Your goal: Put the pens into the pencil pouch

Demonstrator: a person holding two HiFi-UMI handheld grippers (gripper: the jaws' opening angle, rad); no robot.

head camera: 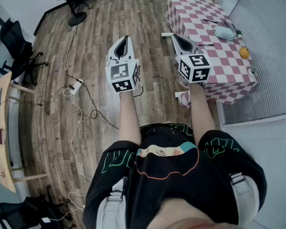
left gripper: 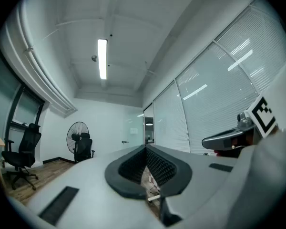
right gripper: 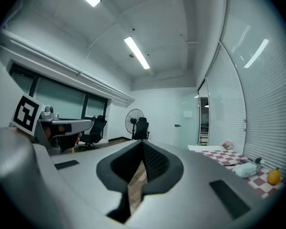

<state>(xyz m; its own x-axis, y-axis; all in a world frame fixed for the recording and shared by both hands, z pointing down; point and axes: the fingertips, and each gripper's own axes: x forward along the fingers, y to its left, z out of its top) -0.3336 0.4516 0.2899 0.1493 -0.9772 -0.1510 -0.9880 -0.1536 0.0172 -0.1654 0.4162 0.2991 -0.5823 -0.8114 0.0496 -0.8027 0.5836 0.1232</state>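
- left gripper [head camera: 126,40]: jaws shut tip to tip with nothing between them. It is held out about level over bare wood floor [head camera: 93,42], well apart from the work.
- right gripper [head camera: 177,37]: also closed and empty, pointing forward. Its tip is near the corner of the checkered table [head camera: 181,14] but not over the pens.
- Step in hand, as I judge it, is the approach, since no pen has been picked yet. To do it well, move right until both grippers are over the cloth. Spread the jaws before coming down and close across the pen's shaft, not along it. Keep the other gripper free to steady the pouch.
- near pen [head camera: 206,45]: lies flat on the cloth, long axis roughly side to side in the head view. Too small to tell which end is the tip.
- far pen [head camera: 210,21]: flat, slanted slightly down to the right, close to the pouch. Tip end is unclear.
- pencil pouch [head camera: 224,32]: pale, lying on the cloth between the pens and the orange [head camera: 244,52]. It lies lengthways, roughly left to right. I cannot tell which side opens.
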